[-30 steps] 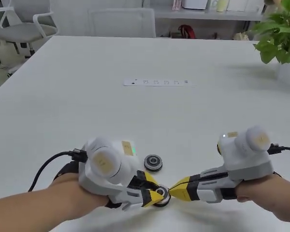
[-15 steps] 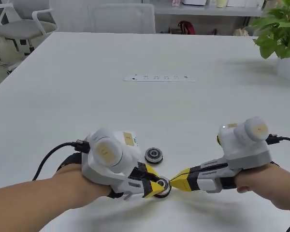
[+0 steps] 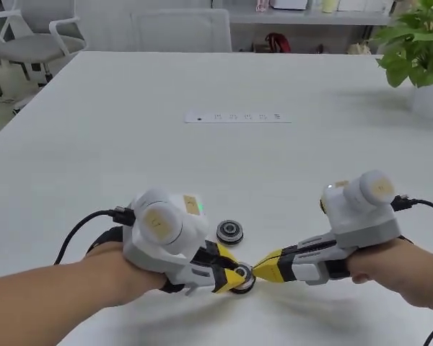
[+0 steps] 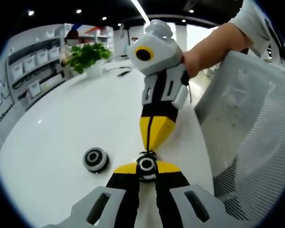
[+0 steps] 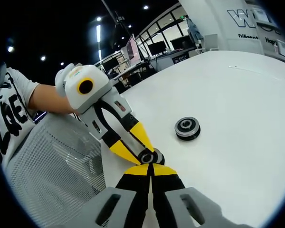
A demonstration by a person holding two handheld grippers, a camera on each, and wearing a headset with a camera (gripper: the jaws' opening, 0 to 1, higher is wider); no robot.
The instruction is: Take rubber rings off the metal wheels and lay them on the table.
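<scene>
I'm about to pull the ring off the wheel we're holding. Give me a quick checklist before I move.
1. Left gripper clamped on the small metal wheel with a black rubber ring: ok.
2. Right gripper tips at that wheel's edge, jaws together: ok.
3. Right gripper actually pinching the ring: cannot tell, the contact is too small to see.
4. Second black-ringed metal wheel lies apart from both grippers: ok.
5. Bare white table beside the grippers for laying the ring down: ok.
</scene>
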